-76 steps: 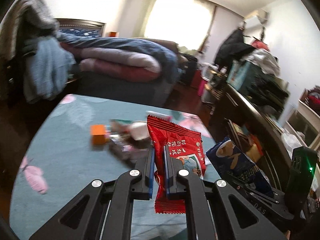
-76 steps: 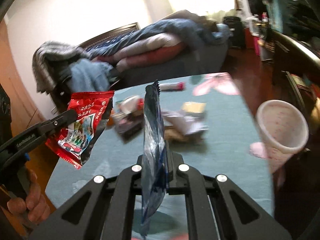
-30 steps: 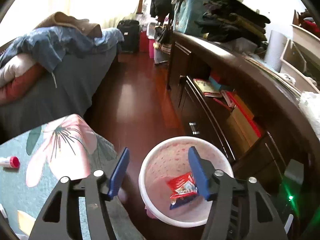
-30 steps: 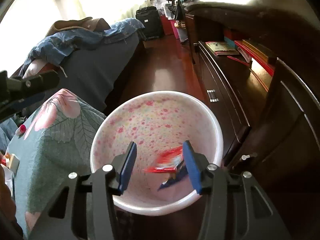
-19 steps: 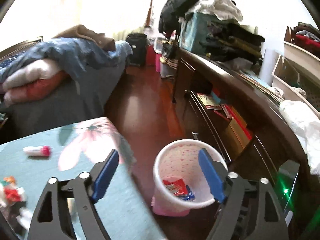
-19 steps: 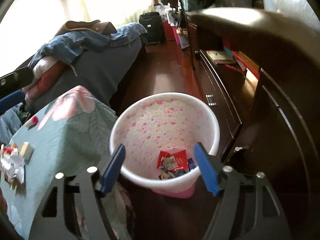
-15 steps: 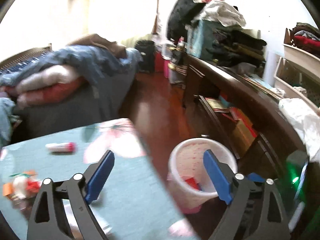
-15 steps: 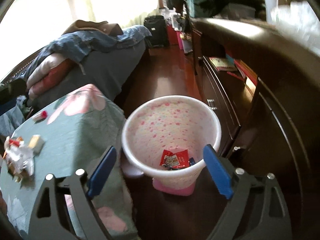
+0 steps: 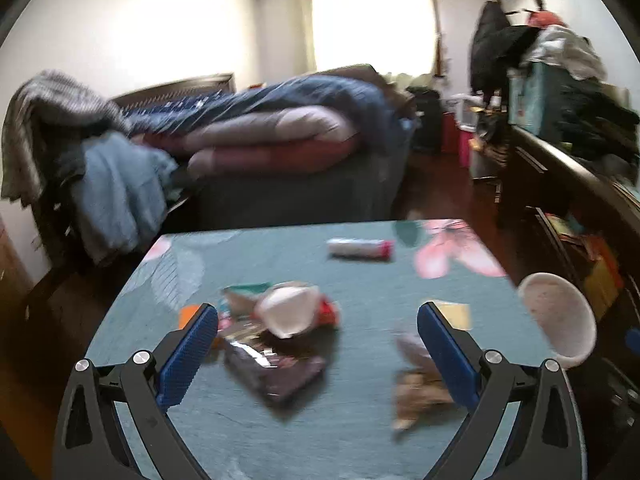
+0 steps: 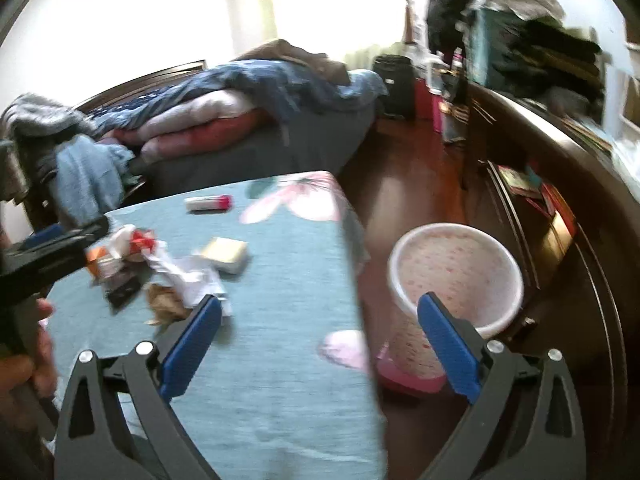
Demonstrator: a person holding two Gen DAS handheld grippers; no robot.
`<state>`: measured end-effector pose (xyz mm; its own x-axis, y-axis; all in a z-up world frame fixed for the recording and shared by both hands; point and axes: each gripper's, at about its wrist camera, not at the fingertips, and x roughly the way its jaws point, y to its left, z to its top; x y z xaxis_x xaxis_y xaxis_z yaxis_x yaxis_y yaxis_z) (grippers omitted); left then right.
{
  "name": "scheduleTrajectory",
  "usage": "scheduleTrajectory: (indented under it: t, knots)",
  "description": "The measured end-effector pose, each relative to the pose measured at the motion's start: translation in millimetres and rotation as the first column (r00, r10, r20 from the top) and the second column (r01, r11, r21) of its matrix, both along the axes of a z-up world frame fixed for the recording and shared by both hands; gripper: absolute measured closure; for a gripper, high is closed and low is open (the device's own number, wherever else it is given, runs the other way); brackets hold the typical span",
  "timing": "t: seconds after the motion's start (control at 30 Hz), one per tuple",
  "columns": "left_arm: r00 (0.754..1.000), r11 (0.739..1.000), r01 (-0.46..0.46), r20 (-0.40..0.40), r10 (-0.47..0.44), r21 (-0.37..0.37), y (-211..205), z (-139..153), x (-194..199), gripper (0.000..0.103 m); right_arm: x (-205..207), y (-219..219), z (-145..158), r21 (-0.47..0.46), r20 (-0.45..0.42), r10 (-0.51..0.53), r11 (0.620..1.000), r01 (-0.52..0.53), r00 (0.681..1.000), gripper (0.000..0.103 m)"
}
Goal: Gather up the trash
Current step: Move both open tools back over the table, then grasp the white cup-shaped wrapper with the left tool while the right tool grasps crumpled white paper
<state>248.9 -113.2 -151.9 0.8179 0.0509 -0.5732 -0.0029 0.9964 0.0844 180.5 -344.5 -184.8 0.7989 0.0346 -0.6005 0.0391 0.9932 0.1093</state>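
A pile of wrappers lies on the teal flowered table [image 9: 360, 432]: a dark foil packet [image 9: 276, 372], a white crumpled piece [image 9: 286, 312], a brown scrap [image 9: 420, 396], a yellow pad [image 9: 454, 314] and a white tube with a red cap [image 9: 360, 249]. My left gripper [image 9: 318, 348] is open and empty just above the pile. My right gripper [image 10: 320, 340] is open and empty over the table's right edge, beside the pink speckled bin [image 10: 456, 276]. The pile also shows in the right wrist view [image 10: 160, 268]. The bin shows at the right of the left wrist view [image 9: 558, 318].
A bed with heaped quilts [image 9: 280, 140] stands behind the table. A dark dresser [image 10: 560, 184] piled with clothes runs along the right wall, close to the bin. Wooden floor [image 10: 408, 184] lies between bed and dresser. The left gripper's arm [image 10: 44, 256] reaches in at left.
Both grippers dropped their snack packets into the bin, then swung back left. The left one now faces the pile on the table; the right one has pulled back from the bin.
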Motion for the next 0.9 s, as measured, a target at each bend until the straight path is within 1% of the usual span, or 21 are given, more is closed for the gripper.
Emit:
scheduleTrajectory:
  t: [0.07,0.13,0.23,0.37,0.53,0.57,0.6,0.7,0.77,0.83,0.9]
  knots:
    - [0.999,1.000,-0.018,-0.029,0.018,-0.015,11,-9,15,0.004,2,15,4,-0.007,0.008,0.028,1.000,-0.028,1.000,0.004]
    - [0.999,0.999,-0.023,-0.045,0.022,-0.033,17,-16,30,0.004,5,25,7,-0.015,0.010,0.044,0.999,-0.044,0.999,0.004]
    - [0.998,0.999,-0.030,-0.059,0.027,-0.039,25,-28,44,0.004,13,40,7,-0.021,0.008,0.071,0.997,-0.071,0.997,0.004]
    - [0.995,0.999,-0.032,-0.091,0.029,-0.028,24,-45,63,0.004,24,52,3,-0.026,-0.005,0.089,0.996,-0.089,0.996,0.004]
    - [0.994,0.999,-0.043,-0.098,0.043,0.004,23,-55,69,0.004,38,59,-5,-0.023,-0.024,0.103,0.994,-0.103,0.994,0.004]
    - [0.994,0.999,-0.046,-0.095,0.046,0.010,23,-55,71,0.005,42,61,-6,-0.022,-0.028,0.106,0.994,-0.106,0.994,0.004]
    - [0.995,0.999,-0.045,-0.094,0.046,0.014,23,-55,72,0.010,44,62,-8,-0.020,-0.030,0.107,0.994,-0.108,0.994,0.004]
    - [0.992,0.999,-0.041,-0.116,0.044,0.025,24,-59,79,0.019,49,64,-11,-0.010,-0.038,0.112,0.994,-0.113,0.993,0.004]
    - [0.990,0.999,-0.037,-0.138,0.038,0.008,27,-63,81,0.029,50,65,-12,-0.008,-0.043,0.114,0.993,-0.114,0.993,0.004]
    - [0.989,0.999,-0.039,-0.140,0.037,-0.015,31,-63,81,0.030,52,67,-13,-0.010,-0.045,0.114,0.993,-0.115,0.992,0.004]
    - [0.990,0.999,-0.044,-0.138,0.040,-0.023,35,-63,80,0.030,54,68,-14,-0.014,-0.048,0.113,0.993,-0.114,0.992,0.004]
